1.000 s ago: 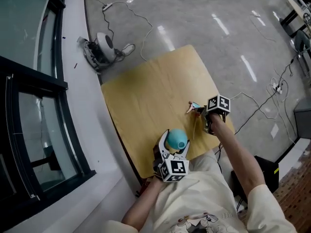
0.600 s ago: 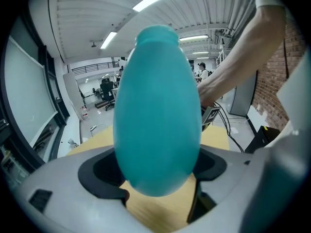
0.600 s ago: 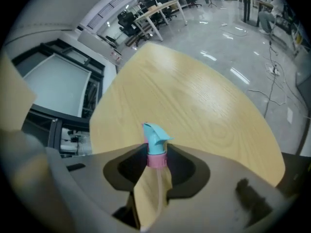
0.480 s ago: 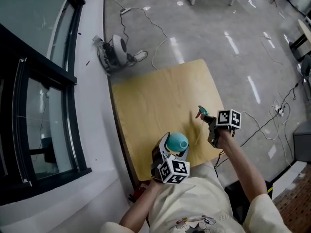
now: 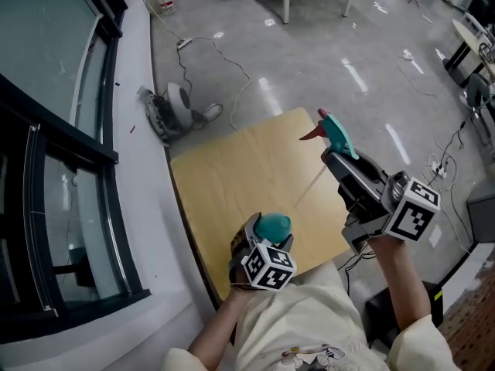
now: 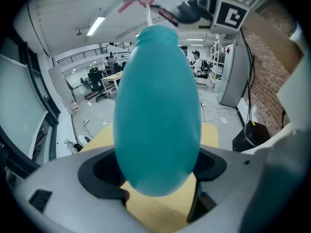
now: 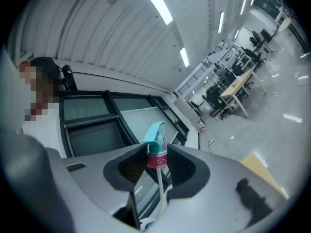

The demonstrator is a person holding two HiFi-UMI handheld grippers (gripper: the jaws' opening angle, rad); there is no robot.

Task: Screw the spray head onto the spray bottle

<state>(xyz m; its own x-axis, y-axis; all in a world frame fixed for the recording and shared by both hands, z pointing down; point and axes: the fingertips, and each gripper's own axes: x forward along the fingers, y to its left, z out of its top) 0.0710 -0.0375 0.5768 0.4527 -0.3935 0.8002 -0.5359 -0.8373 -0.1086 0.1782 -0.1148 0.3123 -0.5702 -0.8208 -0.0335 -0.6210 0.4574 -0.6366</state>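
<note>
Bottle low, head high: my left gripper [image 5: 261, 242] has the teal spray bottle [image 5: 274, 225] clamped between its jaws, pads pressed to either side of the rounded body, at the near edge of the tabletop [image 5: 232, 172]. Whether the bottle's base touches the wood, I cannot tell.

My right gripper [image 5: 338, 154] is raised over the right side of the tabletop, well apart from the bottle. Its jaws have just been closing and now pinch the spray head [image 5: 332, 128] by its red collar [image 7: 156, 159], about half open around it. The teal trigger stands beyond the jaws, and the thin dip tube [image 7: 159, 186] trails back between them.

As I judge it, the step in hand is bringing the two parts together, and nothing is threaded yet.

Next I need to swing the head over the bottle's top and lower it. The dip tube goes into the neck first, then the collar must seat squarely before I twist. The left jaws have to hold the bottle firm against that turn. No view shows me the bottle's opening, so lining up the tube is the delicate part.
</note>
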